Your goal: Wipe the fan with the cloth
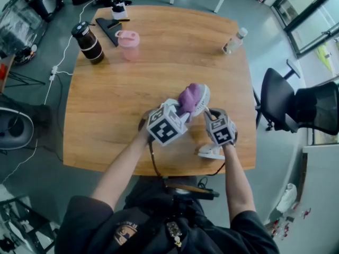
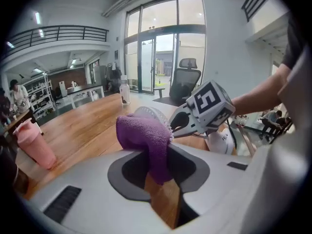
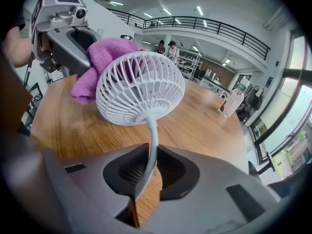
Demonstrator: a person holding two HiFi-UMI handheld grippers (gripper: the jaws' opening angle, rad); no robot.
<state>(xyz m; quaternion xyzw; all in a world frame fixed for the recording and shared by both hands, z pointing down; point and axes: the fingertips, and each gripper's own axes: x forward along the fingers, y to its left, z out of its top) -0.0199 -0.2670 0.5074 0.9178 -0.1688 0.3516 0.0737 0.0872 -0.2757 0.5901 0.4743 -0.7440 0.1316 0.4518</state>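
A small white fan (image 1: 201, 98) with a round grille head (image 3: 139, 87) stands on the wooden table (image 1: 116, 110), its base (image 1: 212, 152) near the front edge. My right gripper (image 1: 208, 113) is shut on the fan's thin white stem (image 3: 152, 140), below the head. My left gripper (image 1: 183, 110) is shut on a purple cloth (image 2: 144, 135), which is pressed against the left side of the fan head (image 2: 155, 114). In the right gripper view the cloth (image 3: 102, 57) bulges behind the grille, with the left gripper (image 3: 73, 40) behind it. The fan's front face is hidden by the cloth.
At the table's far left stand a dark bottle (image 1: 89, 42), a pink tumbler (image 1: 128, 44) and a black stand (image 1: 108, 28). A clear bottle (image 1: 234, 41) stands at the far right. A black office chair (image 1: 288, 102) is to the right of the table.
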